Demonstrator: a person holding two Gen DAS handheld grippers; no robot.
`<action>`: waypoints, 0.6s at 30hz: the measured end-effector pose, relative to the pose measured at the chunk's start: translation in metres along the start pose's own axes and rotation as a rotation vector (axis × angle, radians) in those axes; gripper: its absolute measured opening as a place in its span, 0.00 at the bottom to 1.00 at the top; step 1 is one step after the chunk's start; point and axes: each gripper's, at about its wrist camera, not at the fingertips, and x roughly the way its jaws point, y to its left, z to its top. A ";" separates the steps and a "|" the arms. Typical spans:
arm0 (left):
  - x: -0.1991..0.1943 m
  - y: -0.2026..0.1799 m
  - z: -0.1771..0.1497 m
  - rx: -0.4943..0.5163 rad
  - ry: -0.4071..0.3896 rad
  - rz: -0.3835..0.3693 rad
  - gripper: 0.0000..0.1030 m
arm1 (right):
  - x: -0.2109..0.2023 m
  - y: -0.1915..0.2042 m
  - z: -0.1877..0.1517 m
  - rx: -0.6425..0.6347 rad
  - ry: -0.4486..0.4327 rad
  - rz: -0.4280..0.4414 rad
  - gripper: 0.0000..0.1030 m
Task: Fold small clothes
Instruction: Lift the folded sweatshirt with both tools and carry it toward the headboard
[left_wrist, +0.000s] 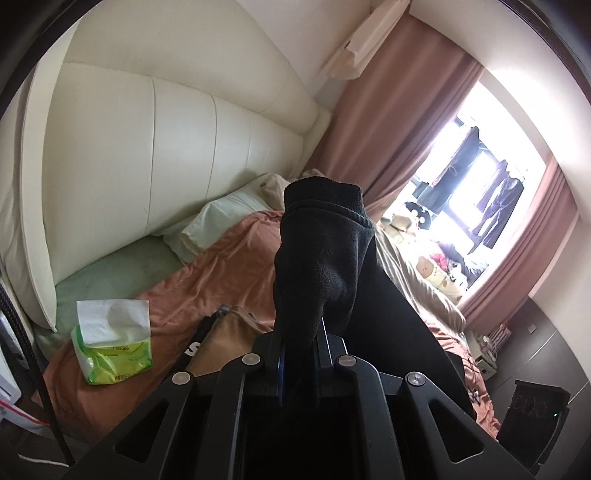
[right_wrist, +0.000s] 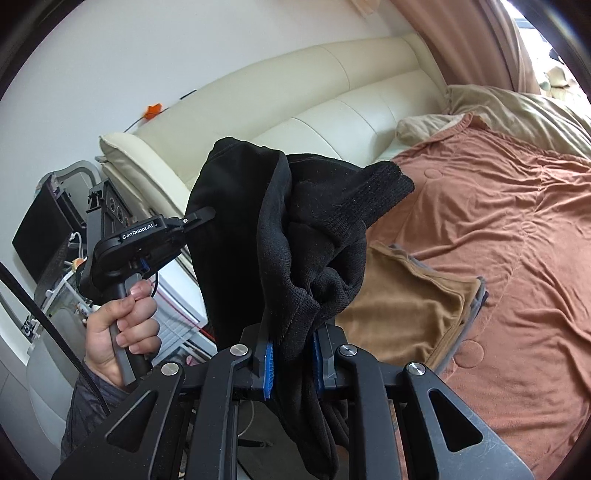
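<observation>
A black knit garment (right_wrist: 295, 229) with a ribbed cuff hangs in the air above the bed, held at two places. My right gripper (right_wrist: 291, 360) is shut on a bunched fold of it between the blue pads (right_wrist: 269, 363). In the right wrist view the left gripper (right_wrist: 207, 214), gripped by a hand (right_wrist: 122, 325), pinches the garment's left edge. In the left wrist view my left gripper (left_wrist: 299, 347) is shut on the black garment (left_wrist: 321, 251), which stands up with its cuff on top. A folded tan cloth (right_wrist: 406, 306) lies on the bed below.
The bed has a rust-orange cover (right_wrist: 498, 221), a cream padded headboard (left_wrist: 166, 147) and pillows (left_wrist: 221, 218). A green tissue pack (left_wrist: 110, 343) lies on the cover near the tan cloth (left_wrist: 229, 339). Pink curtains (left_wrist: 399, 122) frame a bright window. A dark cabinet (left_wrist: 546, 354) stands at right.
</observation>
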 end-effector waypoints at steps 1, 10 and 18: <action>0.009 0.004 -0.001 -0.006 0.007 0.006 0.10 | 0.003 -0.010 0.003 0.005 0.000 -0.005 0.12; 0.084 0.015 0.003 0.004 0.065 0.056 0.10 | 0.026 -0.109 0.036 0.100 0.006 -0.028 0.12; 0.152 0.020 -0.006 0.053 0.135 0.166 0.16 | 0.056 -0.186 0.051 0.164 0.008 -0.097 0.12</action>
